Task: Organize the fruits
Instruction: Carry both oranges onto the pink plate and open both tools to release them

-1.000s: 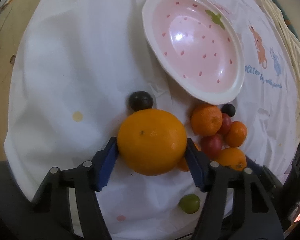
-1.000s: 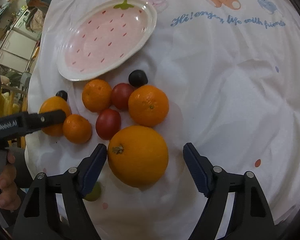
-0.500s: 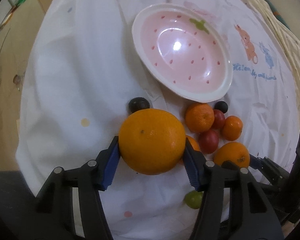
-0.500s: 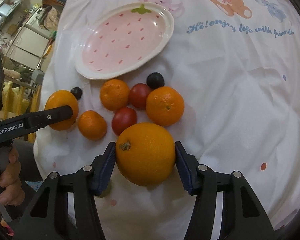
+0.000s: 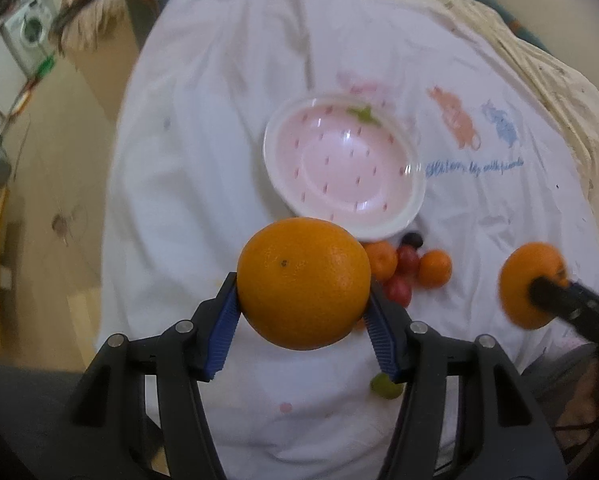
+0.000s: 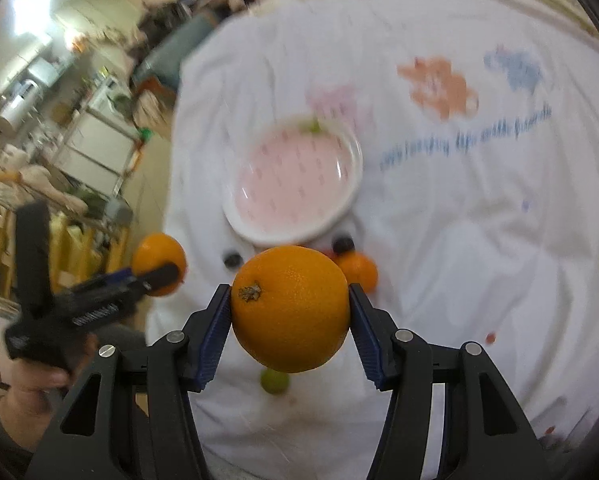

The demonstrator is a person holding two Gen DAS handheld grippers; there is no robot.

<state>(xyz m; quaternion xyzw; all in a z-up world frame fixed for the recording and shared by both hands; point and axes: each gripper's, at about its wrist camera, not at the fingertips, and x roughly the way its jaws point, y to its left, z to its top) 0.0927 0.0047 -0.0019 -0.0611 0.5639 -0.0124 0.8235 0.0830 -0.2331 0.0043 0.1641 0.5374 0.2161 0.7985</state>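
Across both wrist views spreads a white tablecloth [image 5: 219, 140] printed with cartoon animals and a line of blue script, the largest thing in sight. On it sits a pink strawberry-patterned plate [image 5: 413, 204] with a white rim, holding nothing; motion blur softens it in the right wrist view [image 6: 351, 184].

Next in size are 2 big oranges, both lifted clear of the cloth. The left gripper [image 5: 303, 320] has its blue-padded fingers closed against either side of the left orange [image 5: 303, 282], which hangs in front of the plate's near rim. The right gripper [image 6: 289, 324] is clamped the same way on the right orange [image 6: 291, 308], stem scar turned toward the camera. Each gripper also appears at the edge of the other's view, with its orange pinched at the fingertips.

Smaller fruit lies on the cloth just below the plate: 2 mandarins [image 5: 433, 269], 2 red tomatoes [image 5: 398, 290] touching them, and a dark plum [image 5: 412, 239] against the plate's rim. The right wrist view shows a 2nd dark plum [image 6: 232, 259] left of the cluster. Smallest is a green fruit [image 6: 274, 381], lying apart, nearer the cameras.
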